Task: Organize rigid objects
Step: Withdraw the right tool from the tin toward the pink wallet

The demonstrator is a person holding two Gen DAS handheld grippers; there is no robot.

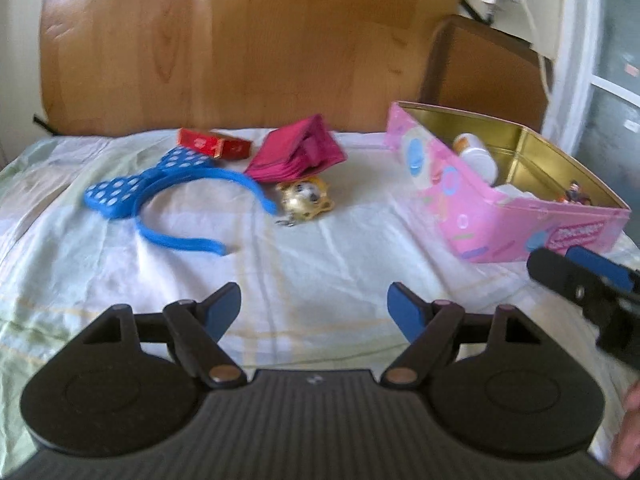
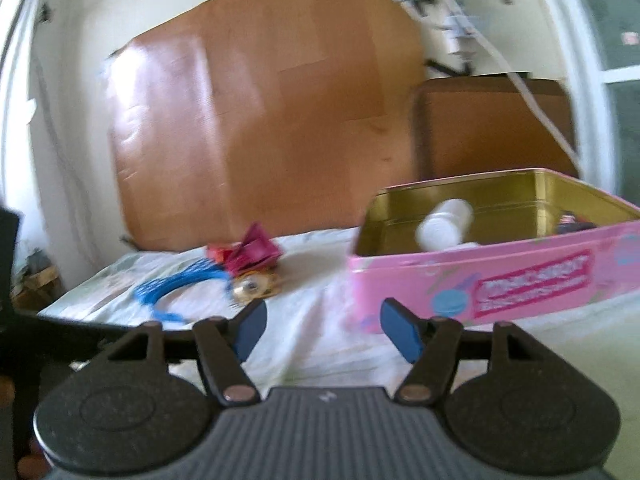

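**Left wrist view: both grippers empty, four loose items still outside the tin**

Left wrist view shows a bed point(image 1: 120, 264) under a pale sheet. The pink tin point(image 1: 472, 216) sits by the bed's right edge, lid off, gold inside, long axis running from the far middle toward the near right corner. It already holds a white bottle point(image 1: 478, 156) lying on its side and some small dark bits I can't identify. The tin should be stiff and light, with thin, slippery walls.

Next in size is the blue headband point(image 1: 176, 192) with its dotted bow, left of centre. It lies flat, its open ends pointing toward the near edge. Probably a springy plastic arc — best taken at the band's mid-span, not the soft bow.

The magenta wallet point(image 1: 298, 156) stands tented just behind the middle; its fabric should give under the pads, so pinch across the fold. The red box point(image 1: 216, 145) lies near the far edge, long axis left to right: rigid card, light, grip across the short sides. The gold trinket point(image 1: 306, 200) touches the wallet's front — small, maybe slick.

Left gripper point(image 1: 314, 312): fingers spread, nothing between. Right gripper point(image 2: 322, 330): also released, empty, near the tin's near left corner.
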